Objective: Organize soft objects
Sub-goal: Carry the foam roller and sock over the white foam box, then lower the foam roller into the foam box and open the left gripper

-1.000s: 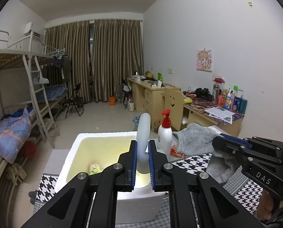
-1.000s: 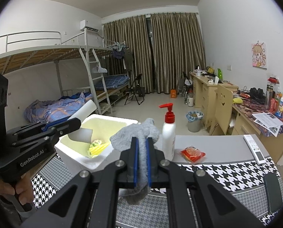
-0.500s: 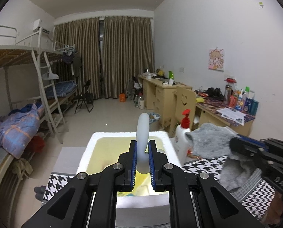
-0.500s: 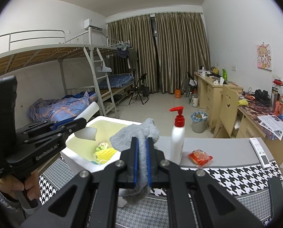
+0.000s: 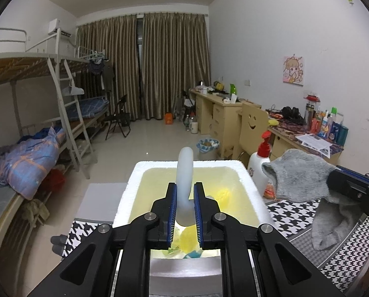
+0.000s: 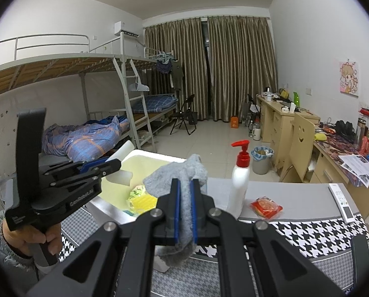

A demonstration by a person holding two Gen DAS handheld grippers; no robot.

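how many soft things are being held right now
2: a white foam piece in the left hand-held gripper over the box; a grey sock in the right hand-held gripper.

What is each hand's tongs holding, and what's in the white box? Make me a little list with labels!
left tongs: shut on a pale bendy strip, held above the white foam box
right tongs: shut on a grey sock
in the box: yellow soft things
on the table: pump bottle, red snack packet, remote
table cover: houndstooth cloth
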